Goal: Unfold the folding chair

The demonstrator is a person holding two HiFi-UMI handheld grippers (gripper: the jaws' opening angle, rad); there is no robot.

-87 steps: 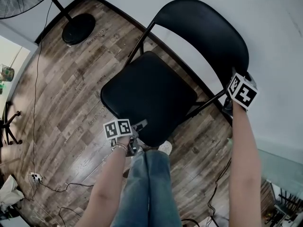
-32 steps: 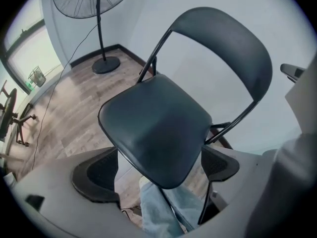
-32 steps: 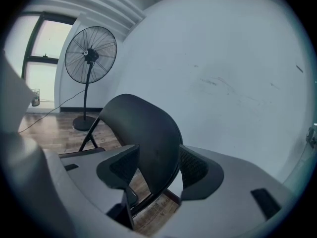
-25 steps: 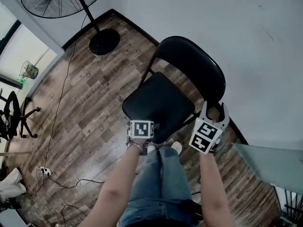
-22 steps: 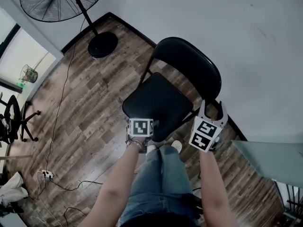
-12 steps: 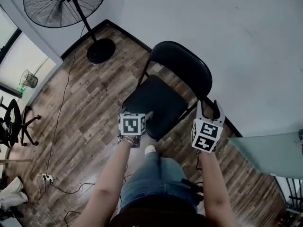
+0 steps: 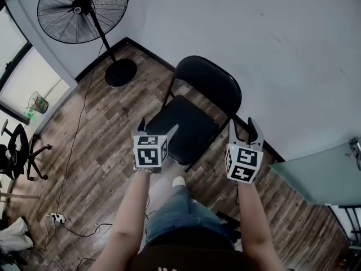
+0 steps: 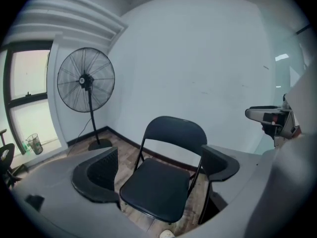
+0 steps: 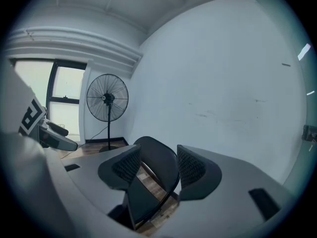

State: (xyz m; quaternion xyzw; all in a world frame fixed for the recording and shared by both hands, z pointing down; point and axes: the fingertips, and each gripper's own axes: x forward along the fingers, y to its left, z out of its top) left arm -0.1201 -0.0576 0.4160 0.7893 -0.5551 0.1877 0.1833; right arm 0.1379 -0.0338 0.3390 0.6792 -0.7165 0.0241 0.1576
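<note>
Unfolded folding chair [image 7: 184, 130] on wooden floor [image 7: 93, 131]

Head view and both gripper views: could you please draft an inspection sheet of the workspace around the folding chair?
Surface: wood-plank floor.
Job's things: folding chair stands unfolded near the wall, seat down.
Clutter: wire basket and white bundle at the left edge.
Grippers: left gripper has its jaws wide apart and empty; right gripper has its jaws closing with nothing between them; neither touches the chair.
Cables: cable runs across the floor to a power strip.
Surroundings: pedestal fan, white wall, office chair.
</note>
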